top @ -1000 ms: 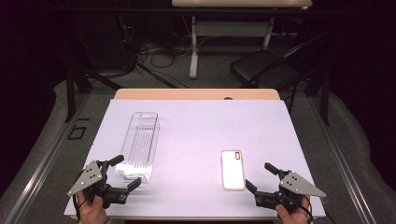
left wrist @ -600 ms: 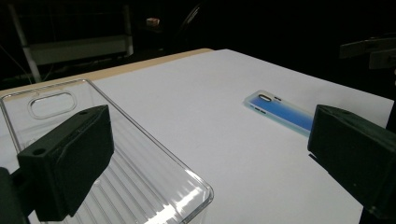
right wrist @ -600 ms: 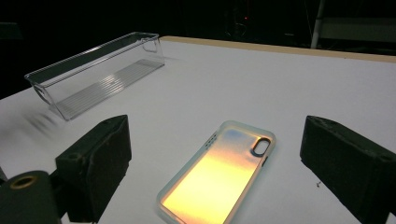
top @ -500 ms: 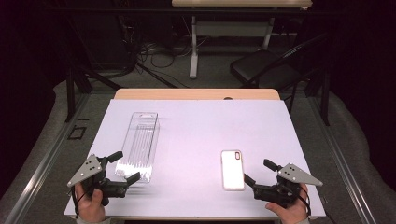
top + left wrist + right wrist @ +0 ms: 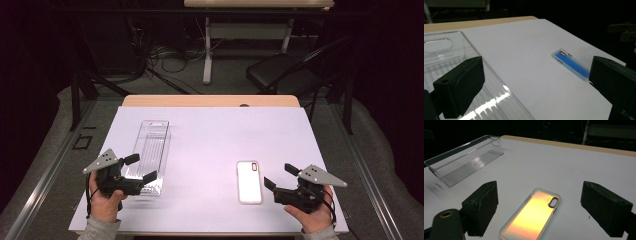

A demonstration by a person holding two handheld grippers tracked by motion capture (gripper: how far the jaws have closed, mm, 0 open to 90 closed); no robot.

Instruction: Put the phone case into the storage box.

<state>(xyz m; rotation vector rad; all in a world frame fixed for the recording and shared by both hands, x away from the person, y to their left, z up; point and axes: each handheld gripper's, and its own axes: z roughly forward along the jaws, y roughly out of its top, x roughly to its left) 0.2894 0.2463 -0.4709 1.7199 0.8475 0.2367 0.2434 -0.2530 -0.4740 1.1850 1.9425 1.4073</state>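
A person's left hand (image 5: 106, 200) holds the left gripper (image 5: 141, 169) at the near-left part of a white-covered table (image 5: 210, 135), jaws spread wide and holding nothing. A clear plastic tray (image 5: 151, 152) lies lengthwise directly ahead of that gripper, its near end beneath and just beyond the two jaw tips; whether a jaw touches the tray cannot be told from above. In the left gripper view, the tray's (image 5: 454, 72) ribbed floor and side wall run under and past the left-hand jaw, while the phone case (image 5: 571, 64), shining blue from this angle, lies well off toward the right-hand jaw, farther out on the white sheet (image 5: 524, 57).

Toward the right, the phone case (image 5: 249, 181) rests flat on the table, camera cutout at its far end, just to the left of the right gripper (image 5: 281, 176), whose jaws point at its near half without touching it. The right hand (image 5: 312, 217) grips that tool from below at the table's near edge. Its jaws stand wide apart with nothing in their grasp, having just narrowed slightly. In the right gripper view the case (image 5: 531, 216), glowing orange-yellow, lies on the table between and a little ahead of the two black jaws, clear of both, and the clear tray (image 5: 464, 161) sits well away beyond the left-hand jaw.
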